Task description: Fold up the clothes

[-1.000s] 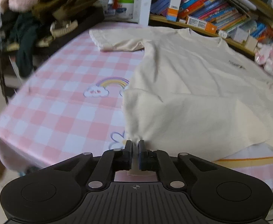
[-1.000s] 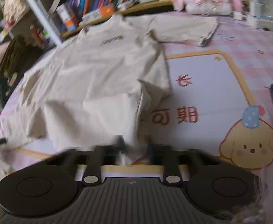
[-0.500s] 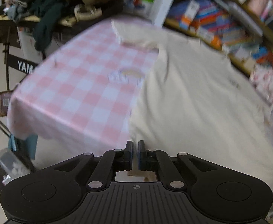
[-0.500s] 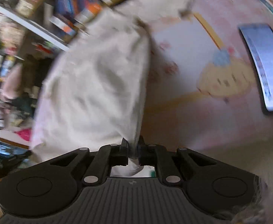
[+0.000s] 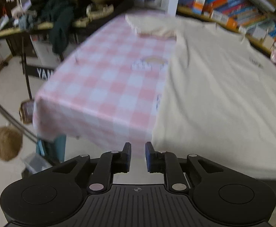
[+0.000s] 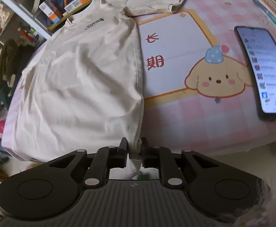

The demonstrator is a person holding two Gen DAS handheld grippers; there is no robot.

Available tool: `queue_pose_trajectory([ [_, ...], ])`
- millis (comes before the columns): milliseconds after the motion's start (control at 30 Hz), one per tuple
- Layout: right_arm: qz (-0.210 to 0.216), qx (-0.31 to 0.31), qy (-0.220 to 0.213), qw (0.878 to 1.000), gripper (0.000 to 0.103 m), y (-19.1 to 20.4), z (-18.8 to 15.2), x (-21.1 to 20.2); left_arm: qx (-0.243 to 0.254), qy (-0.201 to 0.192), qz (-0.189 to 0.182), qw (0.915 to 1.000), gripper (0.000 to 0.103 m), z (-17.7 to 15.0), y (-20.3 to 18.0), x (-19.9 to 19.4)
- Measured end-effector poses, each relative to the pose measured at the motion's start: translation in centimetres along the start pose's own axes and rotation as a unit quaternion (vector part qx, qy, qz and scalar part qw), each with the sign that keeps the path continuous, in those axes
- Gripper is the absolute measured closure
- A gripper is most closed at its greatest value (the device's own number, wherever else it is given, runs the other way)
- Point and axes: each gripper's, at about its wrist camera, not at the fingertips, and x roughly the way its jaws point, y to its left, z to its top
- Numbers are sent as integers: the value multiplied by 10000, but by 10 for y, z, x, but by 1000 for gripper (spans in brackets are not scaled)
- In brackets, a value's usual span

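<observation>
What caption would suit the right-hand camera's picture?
Right gripper opening around the hem of a cream T-shirt spread beside a phone.

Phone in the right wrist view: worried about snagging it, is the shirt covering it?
No, the phone lies bare on the tablecloth, apart from the shirt.

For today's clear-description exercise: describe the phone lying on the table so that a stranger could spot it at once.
Start at the pink checked tablecloth and find its cartoon puppy print, beside the cream T-shirt. Right of the puppy lies the phone, flat, near the table's edge. It is the only dark-framed slab with a bright lit screen.
</observation>
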Motion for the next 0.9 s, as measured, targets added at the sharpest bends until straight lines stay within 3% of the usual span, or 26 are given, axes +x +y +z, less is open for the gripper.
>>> queue_pose_trajectory([
  [67,-98,-131,-40,9999,69,1,1,-2,20,-184,-49,9998,82,10,-6,-2],
  [133,-140,-226,-136,9996,68,3,3,-5,113,-320,-163,9993,72,16,-17,2],
  [233,-161,-249,-211,9993,68,7,6,-4,360,-442,-289,9980,69,25,-40,14],
  [300,-201,-292,-225,9991,71,9,6,-1,499,-441,-413,9969,68,29,-56,22],
  [367,-272,-393,-157,9987,93,14,3,4,638,-422,-515,9957,68,31,-69,29],
  [633,-485,-466,-342,9971,91,23,-5,4,833,-474,-720,9928,68,30,-99,36],
  [700,-606,-471,-546,9956,76,25,-5,-1,867,-583,-717,9919,63,27,-107,31],
  [733,-700,-491,-706,9938,59,27,-4,-4,868,-642,-714,9916,59,26,-111,29],
  [800,-849,-520,-1021,9898,46,32,-2,-11,841,-741,-713,9911,56,23,-118,25],
  [833,-907,-511,-1142,9880,28,34,0,-13,827,-766,-728,9910,52,22,-122,23],
  [867,-948,-495,-1222,9867,17,36,1,-14,815,-797,-730,9908,49,20,-125,20],
  [900,-937,-497,-1285,9860,17,37,3,-15,806,-836,-710,9907,43,18,-129,18],
])
